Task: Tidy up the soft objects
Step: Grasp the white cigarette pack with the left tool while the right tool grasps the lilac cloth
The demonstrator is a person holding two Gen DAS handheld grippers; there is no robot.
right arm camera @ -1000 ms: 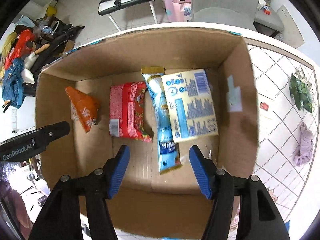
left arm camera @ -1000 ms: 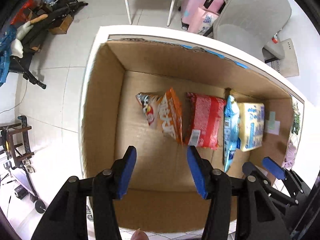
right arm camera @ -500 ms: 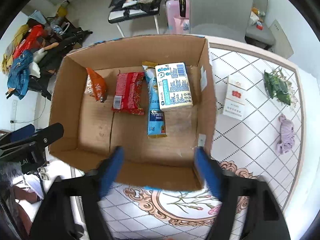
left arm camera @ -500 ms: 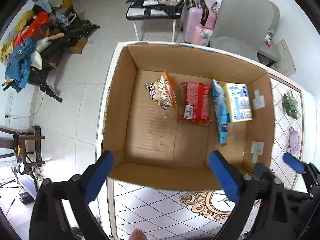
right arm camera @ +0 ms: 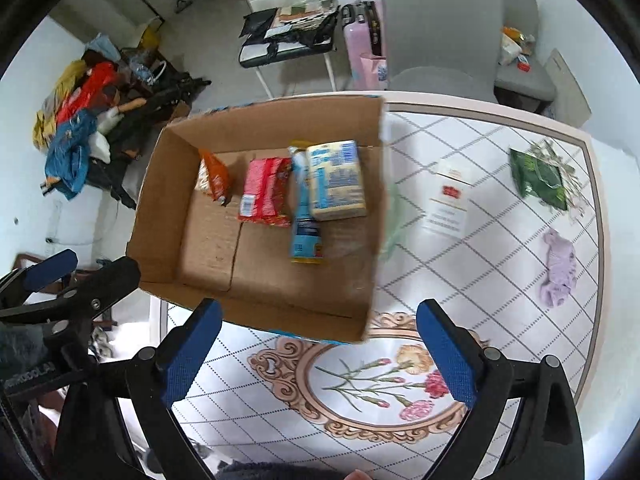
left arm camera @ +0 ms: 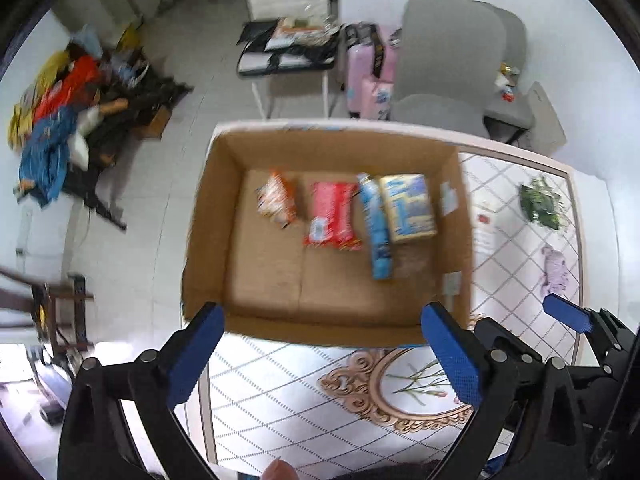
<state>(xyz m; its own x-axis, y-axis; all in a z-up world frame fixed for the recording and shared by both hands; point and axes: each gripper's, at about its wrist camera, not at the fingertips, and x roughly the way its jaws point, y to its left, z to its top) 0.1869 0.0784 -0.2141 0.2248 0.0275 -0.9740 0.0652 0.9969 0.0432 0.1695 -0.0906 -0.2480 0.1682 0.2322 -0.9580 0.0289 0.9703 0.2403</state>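
Note:
A cardboard box (left arm camera: 208, 240) (right arm camera: 160, 208) stands on the table's left part. In it lie an orange snack bag (left arm camera: 276, 200) (right arm camera: 214, 176), a red packet (left arm camera: 332, 216) (right arm camera: 264, 192), a blue tube-shaped pack (left arm camera: 376, 228) (right arm camera: 304, 208) and a yellow-blue pack (left arm camera: 408, 208) (right arm camera: 336, 180). On the table to the right lie a white packet (right arm camera: 448, 200), a green bag (right arm camera: 540, 176) (left arm camera: 540, 204) and a lilac soft item (right arm camera: 558, 268) (left arm camera: 554, 268). My left gripper (left arm camera: 324, 360) and right gripper (right arm camera: 320, 356) are both open, empty and held high before the box's near wall.
The table has a patterned cloth (right arm camera: 360, 380) with a floral medallion. Beyond it stand a grey chair (right arm camera: 440, 32), a pink suitcase (left arm camera: 368, 72) and a small bench (right arm camera: 288, 40). A pile of clothes (right arm camera: 76, 120) lies on the floor at left.
Both grippers have pulled up and back out of the box and opened wider. The box now looks smaller and farther, and the table items at right have come into view.

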